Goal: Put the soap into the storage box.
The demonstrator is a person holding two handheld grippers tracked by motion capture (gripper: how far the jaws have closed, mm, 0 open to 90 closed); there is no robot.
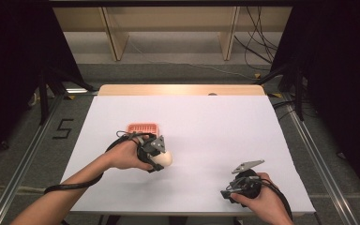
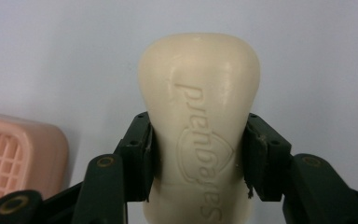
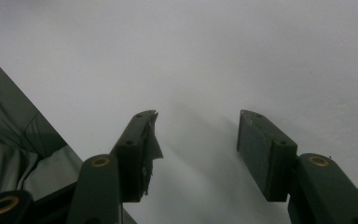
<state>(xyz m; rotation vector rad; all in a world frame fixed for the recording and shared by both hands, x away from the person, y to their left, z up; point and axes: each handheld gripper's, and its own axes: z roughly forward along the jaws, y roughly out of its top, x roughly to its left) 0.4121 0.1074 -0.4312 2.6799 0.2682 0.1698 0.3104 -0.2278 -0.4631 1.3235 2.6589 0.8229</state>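
The left gripper (image 2: pixel 198 154) has its fingers (image 2: pixel 137 154) clamped on a cream bar of soap (image 2: pixel 200 121), one pad on each long side, with the embossed face turned toward the camera and the rounded end jutting out past the tips. In the high view the same soap (image 1: pixel 163 159) sits at the nose of the left gripper (image 1: pixel 157 157), just in front of and to the right of a pink soap dish (image 1: pixel 143 127) that stands on the white tabletop (image 1: pixel 206 122). In the left gripper view the soap dish (image 2: pixel 14 158) lies close by at the lower left, its ribbed inside bare. The step in hand looks like carrying the bar to the dish; the next move would call for swinging the bar back over the dish, lowering it flat onto the ribs, and only then letting the pads part. The left hand (image 1: pixel 124 155) grips its tool from the side, forearm angled in from the bottom left, wrist roughly level. The right gripper (image 3: pixel 198 154) has its fingers (image 3: pixel 137 154) apart with nothing between them, over bare tabletop; the right hand (image 1: pixel 258 197) rests near the front right edge, well apart from the soap
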